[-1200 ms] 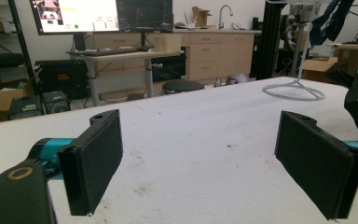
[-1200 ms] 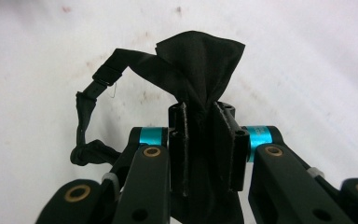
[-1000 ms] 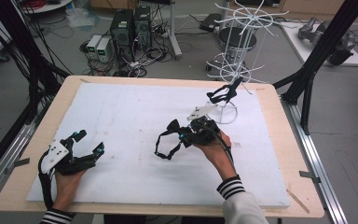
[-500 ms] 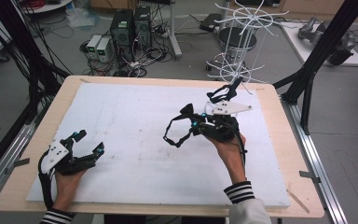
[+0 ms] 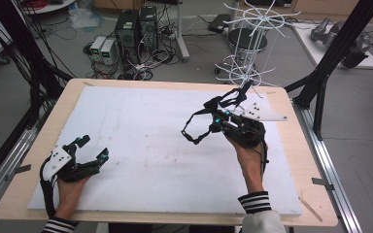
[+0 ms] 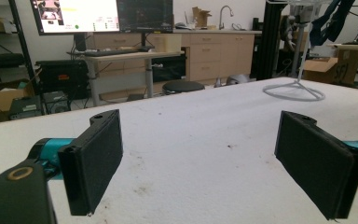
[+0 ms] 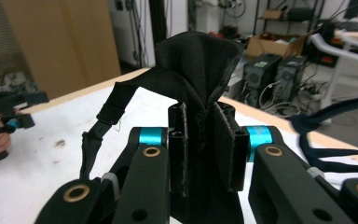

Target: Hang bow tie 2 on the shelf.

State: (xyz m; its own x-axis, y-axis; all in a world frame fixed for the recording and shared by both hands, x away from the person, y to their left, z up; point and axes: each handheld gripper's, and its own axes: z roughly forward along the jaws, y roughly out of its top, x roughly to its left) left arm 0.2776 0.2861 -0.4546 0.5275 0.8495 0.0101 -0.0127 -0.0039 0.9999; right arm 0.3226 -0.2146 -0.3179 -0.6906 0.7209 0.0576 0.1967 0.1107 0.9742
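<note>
A black strappy garment (image 5: 194, 132) hangs above the white board, and my right gripper (image 5: 214, 120) is shut on it at the right of the table. In the right gripper view the bunched black cloth (image 7: 198, 60) is pinched between the two pads, with a strap looping down to the left. Just beyond it stands a white wire rack (image 5: 252, 43), and another dark garment (image 5: 236, 95) hangs low on that rack. My left gripper (image 5: 93, 147) rests near the front left corner. Its jaws (image 6: 205, 163) stand wide apart with nothing between them.
A white foam board (image 5: 145, 126) covers most of the wooden table (image 5: 302, 145). The rack's ring base (image 6: 293, 91) sits at the board's far right corner. Black frame posts (image 5: 330, 63) stand at the right, and computers and cables lie on the floor behind.
My right gripper has carried the black garment up and to the right, closer to the wire rack. The left gripper has stayed where it was.
</note>
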